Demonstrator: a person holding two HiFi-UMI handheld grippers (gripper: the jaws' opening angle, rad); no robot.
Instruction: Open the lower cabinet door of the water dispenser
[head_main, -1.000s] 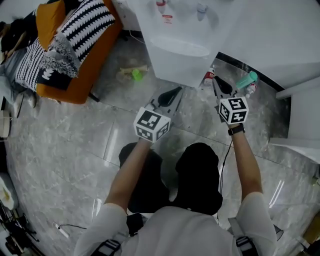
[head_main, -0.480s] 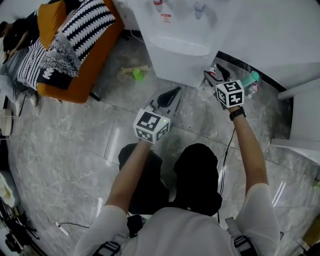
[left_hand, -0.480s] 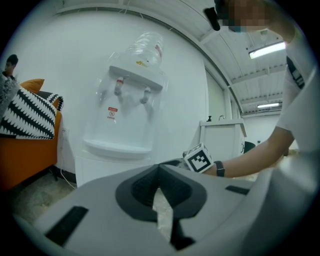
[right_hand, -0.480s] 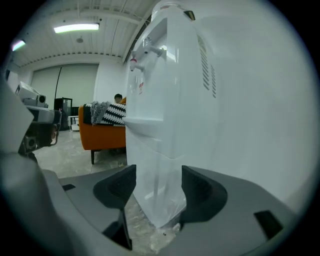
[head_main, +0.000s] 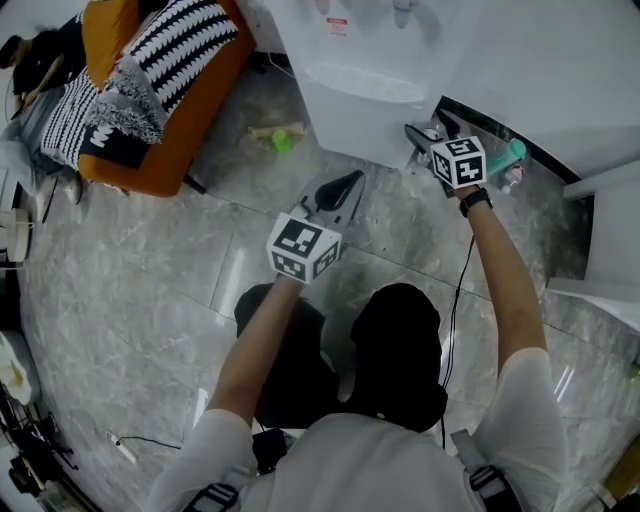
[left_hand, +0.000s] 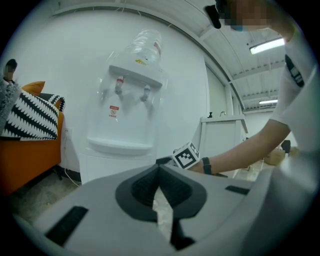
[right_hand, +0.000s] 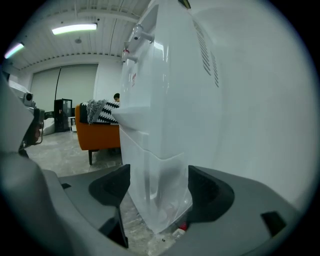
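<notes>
The white water dispenser (head_main: 362, 88) stands on the floor ahead of me. In the left gripper view its lower cabinet door (left_hand: 114, 168) looks closed under the drip shelf. My right gripper (head_main: 428, 131) is at the dispenser's right front corner. Its jaws have just been opening and now stand wide. In the right gripper view that gripper (right_hand: 157, 189) straddles the lower cabinet's corner (right_hand: 156, 200), and the pads do not press on it. My left gripper (head_main: 344, 188) hovers over the floor short of the dispenser, shut and empty, as its own view (left_hand: 159, 186) confirms.
An orange sofa (head_main: 190, 110) with striped cushions (head_main: 180, 45) sits at the left. A green object (head_main: 283, 141) lies on the floor by the dispenser. A teal bottle (head_main: 507, 154) stands by the wall at right. A white cabinet (head_main: 612, 225) stands further right.
My right gripper has moved forward and down to the dispenser's right corner, and its jaws went from shut to wide open. The left gripper has stayed where it was.
</notes>
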